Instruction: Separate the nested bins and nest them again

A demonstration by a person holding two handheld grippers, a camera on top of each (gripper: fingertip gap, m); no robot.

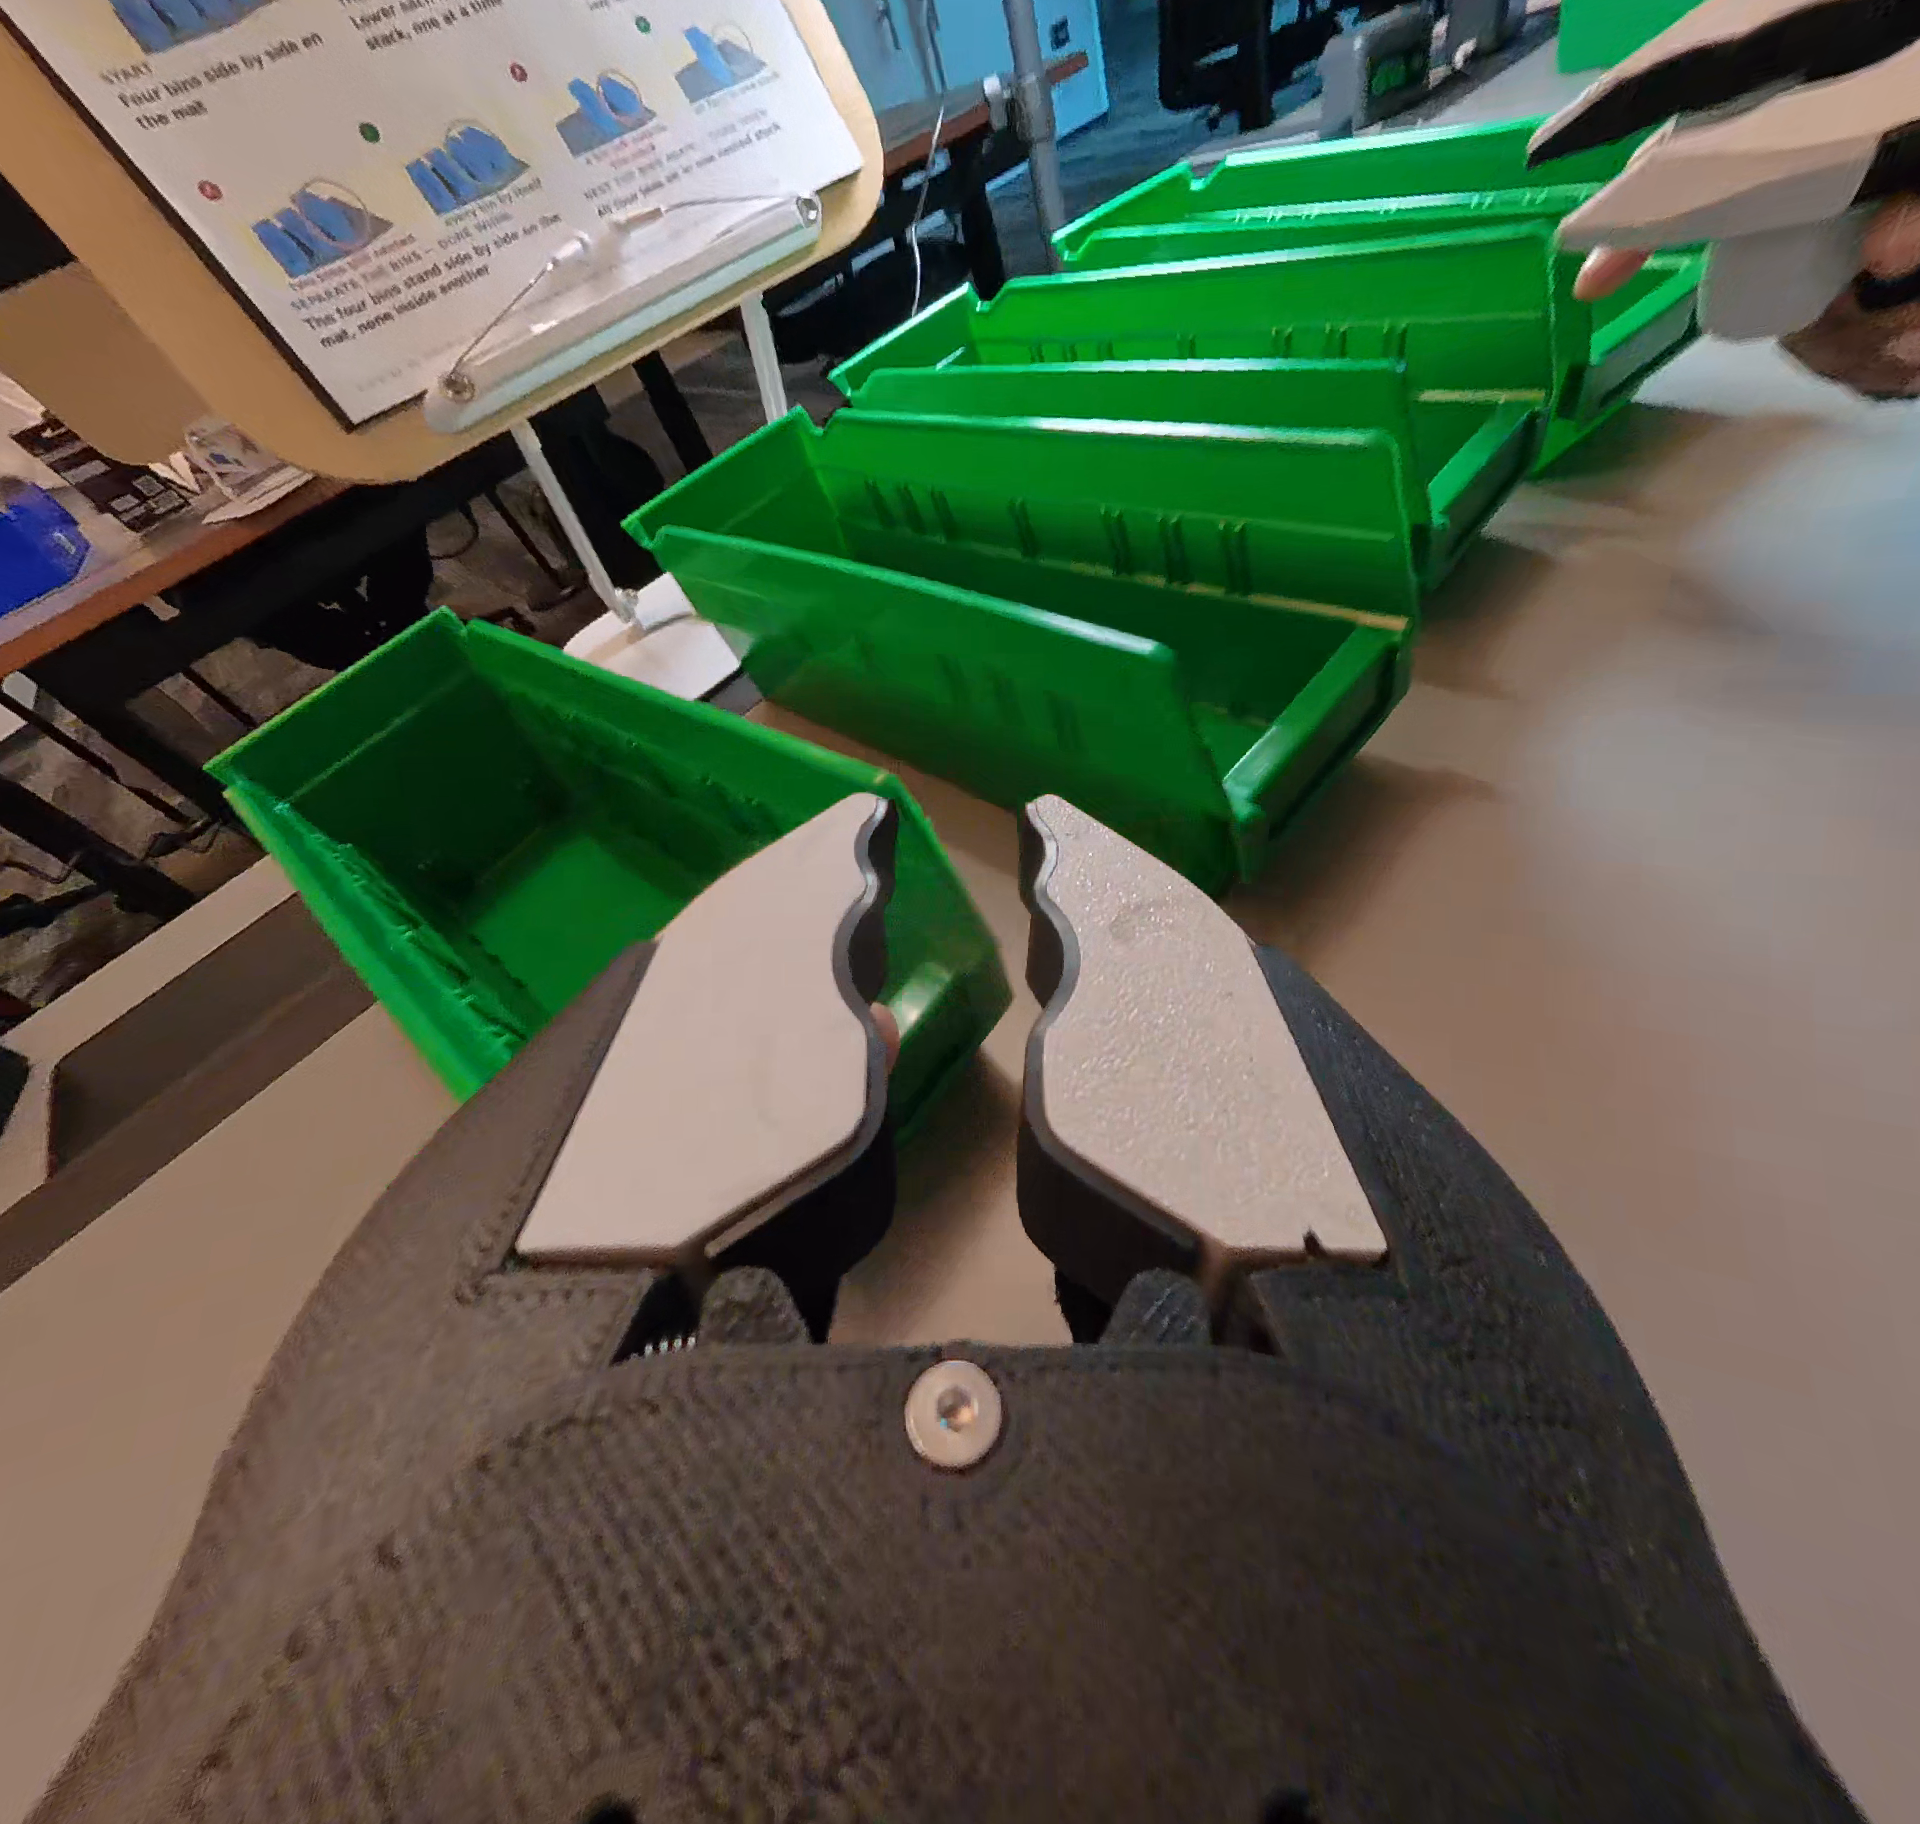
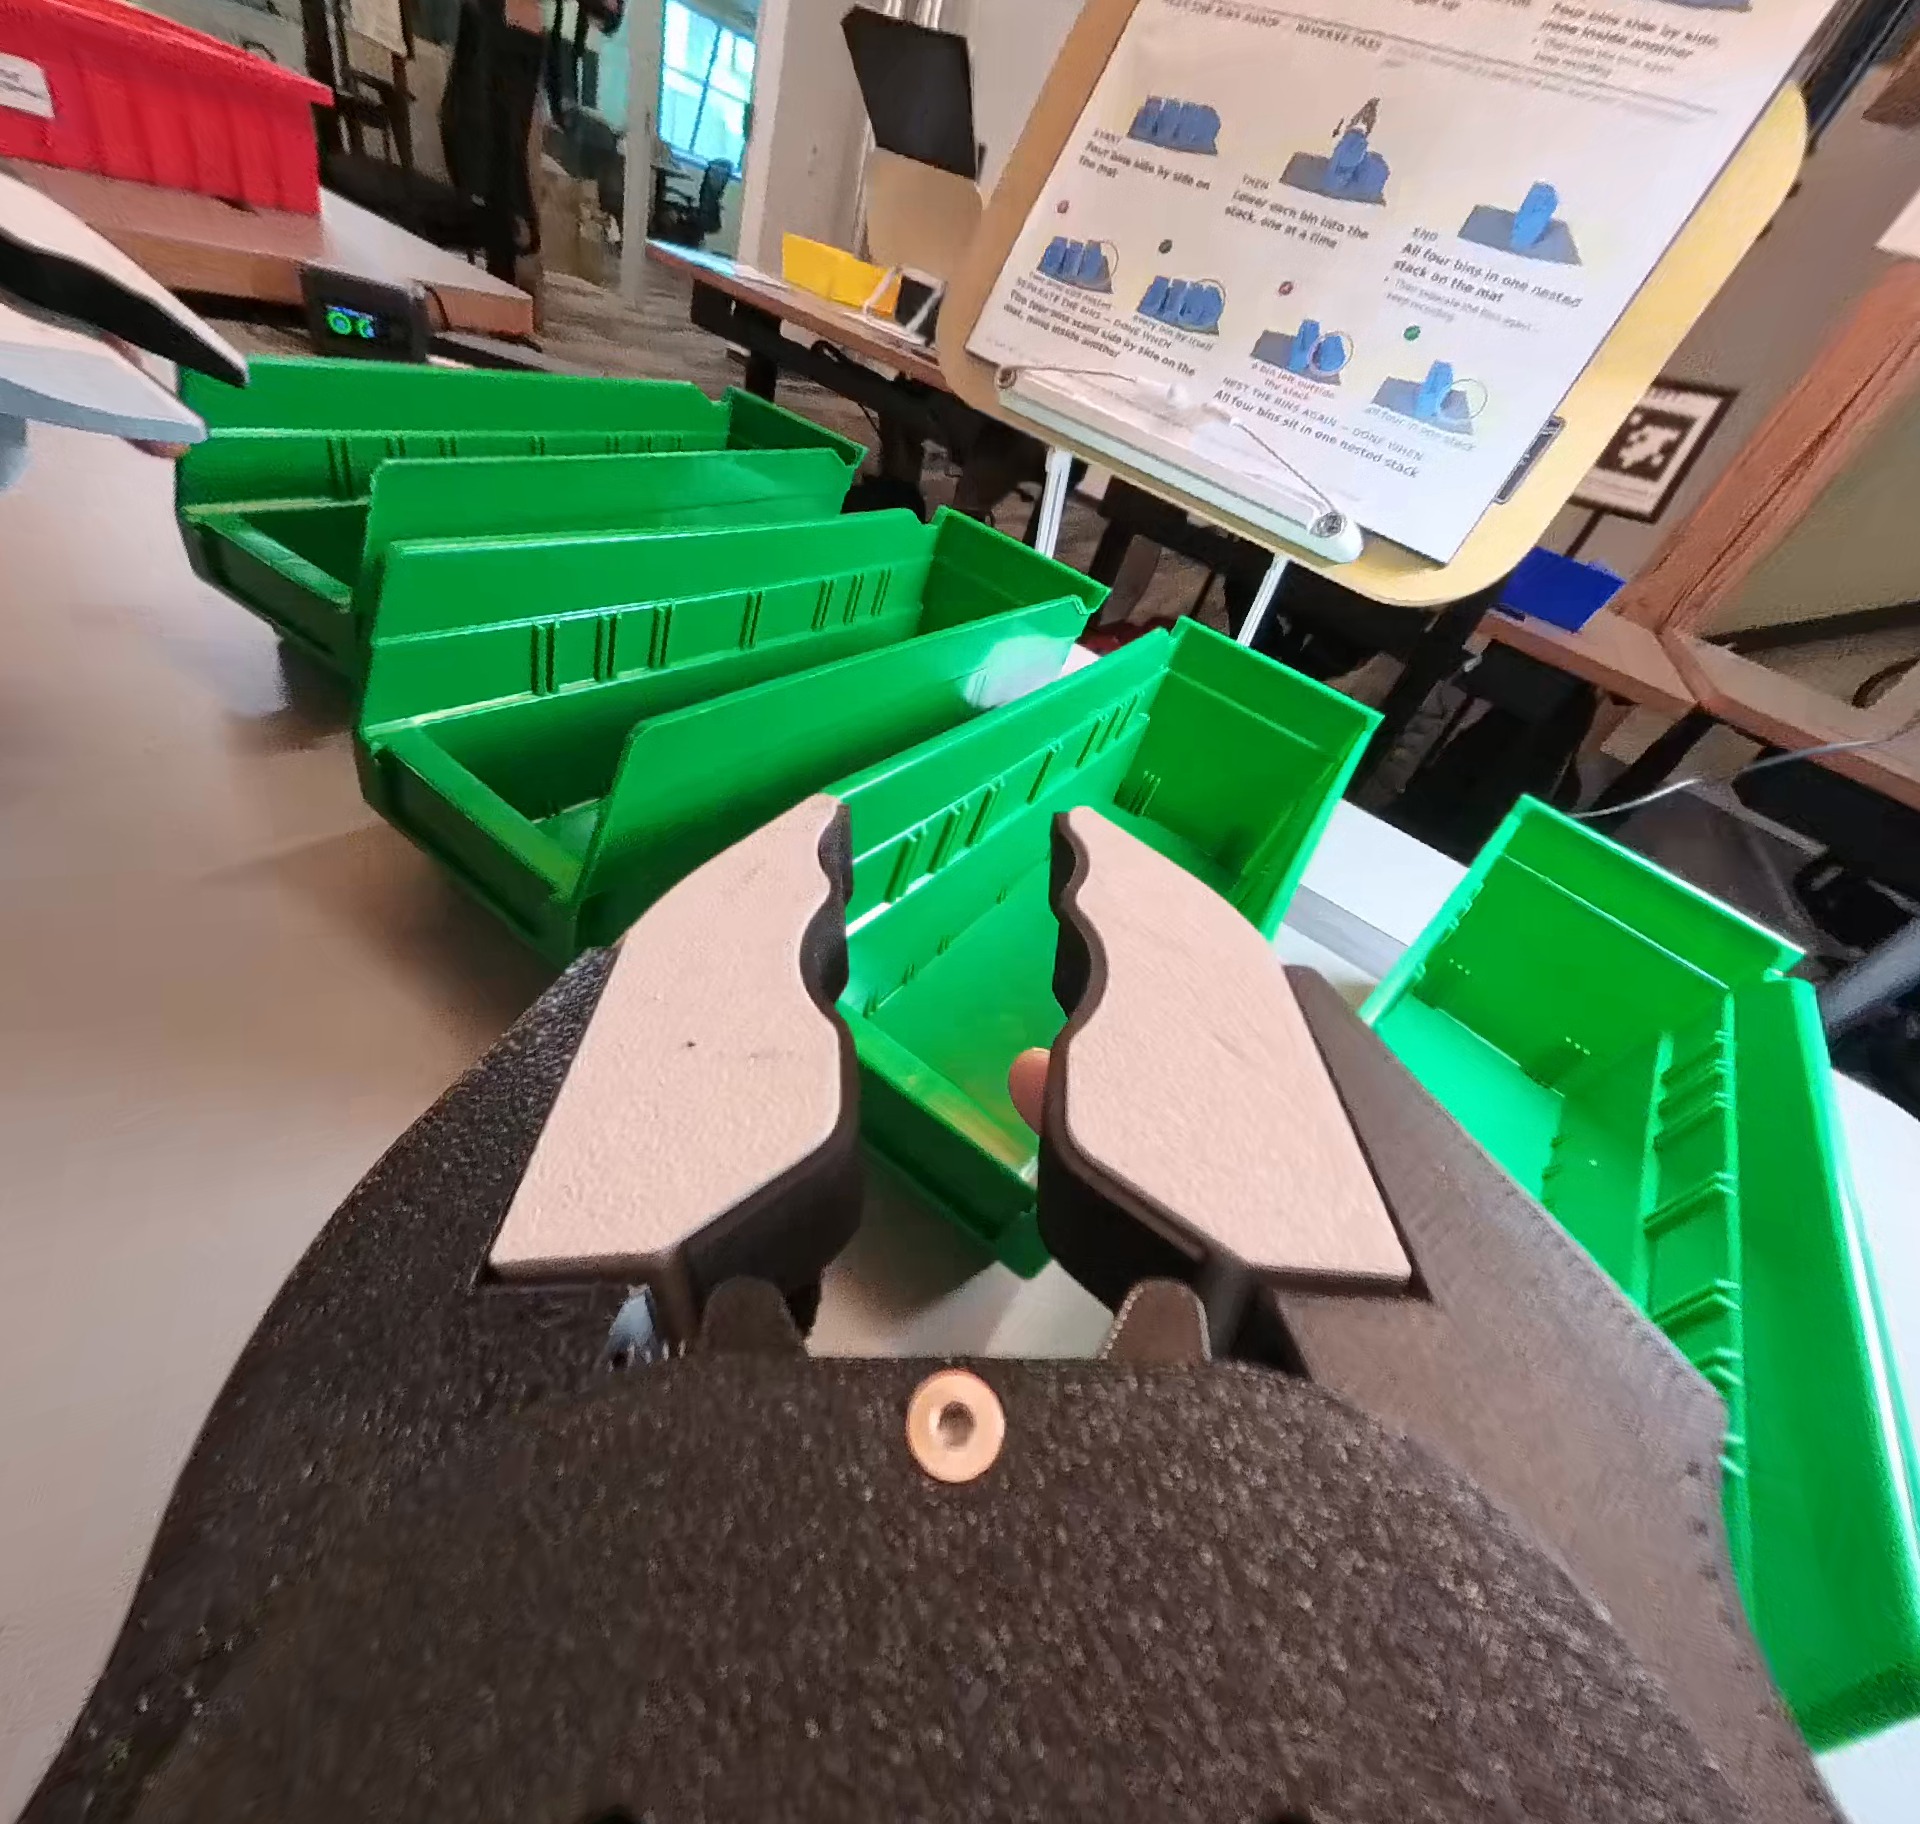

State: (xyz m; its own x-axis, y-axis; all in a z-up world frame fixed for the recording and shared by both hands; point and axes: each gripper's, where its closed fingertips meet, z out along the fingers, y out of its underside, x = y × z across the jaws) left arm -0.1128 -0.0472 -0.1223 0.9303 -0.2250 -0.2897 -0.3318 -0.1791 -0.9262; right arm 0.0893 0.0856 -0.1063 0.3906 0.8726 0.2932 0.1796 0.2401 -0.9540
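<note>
Evidently the separating step is done: the long green plastic bins (image 1: 1039, 694) lie side by side across the grey desk (image 1: 1558, 943), none inside another, running from lower left to upper right of the left wrist view. Both the left gripper (image 1: 956, 839) and the right gripper (image 2: 951, 844) hover with fingers parted, holding nothing. Re-nesting comes next, which calls for pinching one bin's rim and lowering it into a neighbour.

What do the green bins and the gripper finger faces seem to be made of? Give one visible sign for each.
Green bins: likely moulded plastic, glossy; thin walls with ribs and light glinting on the rims. Right gripper finger faces: matte grey with a grainy texture, possibly plastic or rubbery sheet; the look leaves it open.
</note>
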